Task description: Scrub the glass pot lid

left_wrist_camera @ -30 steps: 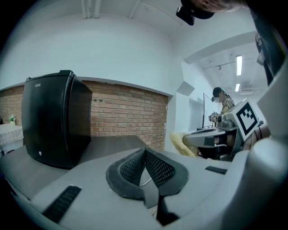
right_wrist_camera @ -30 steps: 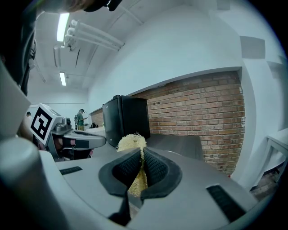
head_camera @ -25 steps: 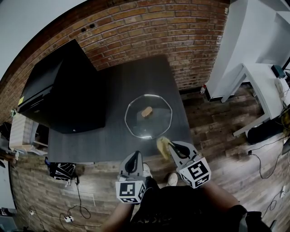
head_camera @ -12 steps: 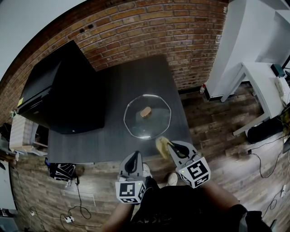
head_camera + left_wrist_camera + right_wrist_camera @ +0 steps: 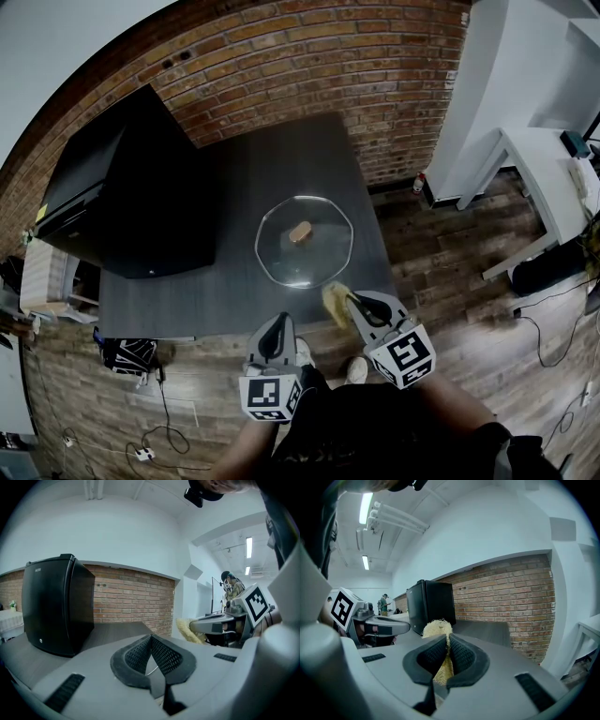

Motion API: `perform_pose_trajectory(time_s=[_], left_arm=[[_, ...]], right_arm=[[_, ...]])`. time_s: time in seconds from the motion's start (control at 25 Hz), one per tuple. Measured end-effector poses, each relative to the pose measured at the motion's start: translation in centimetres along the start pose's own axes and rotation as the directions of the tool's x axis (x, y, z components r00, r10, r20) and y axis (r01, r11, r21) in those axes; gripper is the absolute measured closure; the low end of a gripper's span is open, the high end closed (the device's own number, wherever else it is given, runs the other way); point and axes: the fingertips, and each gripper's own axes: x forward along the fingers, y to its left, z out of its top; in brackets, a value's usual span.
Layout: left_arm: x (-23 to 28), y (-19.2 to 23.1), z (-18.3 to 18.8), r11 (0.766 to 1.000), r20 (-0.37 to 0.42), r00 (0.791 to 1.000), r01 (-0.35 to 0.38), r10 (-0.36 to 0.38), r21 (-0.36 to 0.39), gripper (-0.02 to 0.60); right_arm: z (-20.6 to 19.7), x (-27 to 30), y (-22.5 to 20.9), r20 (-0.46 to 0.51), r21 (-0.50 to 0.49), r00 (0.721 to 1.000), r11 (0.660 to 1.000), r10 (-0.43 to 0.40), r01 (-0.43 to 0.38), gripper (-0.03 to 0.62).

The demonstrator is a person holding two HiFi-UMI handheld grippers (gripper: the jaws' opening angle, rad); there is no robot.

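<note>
- Lying flat on the dark grey rectangular table (image 5: pixel 262 178), the round clear glass pot lid (image 5: pixel 305 261) sits toward the table's near right part, with its tan knob (image 5: pixel 301 231) pointing up.
- At the table's near edge, the right gripper (image 5: pixel 349 302) has its jaws clamped on a pale yellow fibrous scrubbing pad (image 5: pixel 334 302).
- In the right gripper view the two black ribbed pads of that gripper (image 5: pixel 446 644) squeeze the scrubbing pad (image 5: pixel 437 629) between them. Its frayed top sticks out above the jaws.
- The scrubbing pad is just beside the lid's near right rim. Whether it touches the glass cannot be told.
- The left gripper (image 5: pixel 277 323) is held beside the right one, at the near edge of the table and clear of the lid.
- Its jaws are pressed together with nothing between them, and the ribbed pads meet at their tips in the left gripper view (image 5: pixel 151 641).
- That view also shows the scrubbing pad (image 5: pixel 187 629) off to the right.
- A black boxy refrigerator (image 5: pixel 131 197) stands on the table's left part, well apart from the lid.
- A red brick wall (image 5: pixel 309 56) runs behind the table, with a wooden plank floor (image 5: pixel 450 262) and a white desk (image 5: pixel 539 159) to the right.
</note>
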Motion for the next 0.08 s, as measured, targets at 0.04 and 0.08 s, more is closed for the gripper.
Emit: perform_pose_trajectory(time_s=[0.04,0.08], left_arm=[[0.08,0.0,0.03,1.0,0.0,1.0,0.0,0.0,0.001,0.549],[0.16,0.01,0.05,1.0,0.0,1.0,-0.001,0.001,0.002,0.549]], right_arm=[[0.01,0.05,-0.07,0.0,0.0,1.0,1.0,0.0,0.0,0.569],[0.02,0.09,-0.14,-0.001,0.0,1.0,1.0,0.001,-0.001,0.569]])
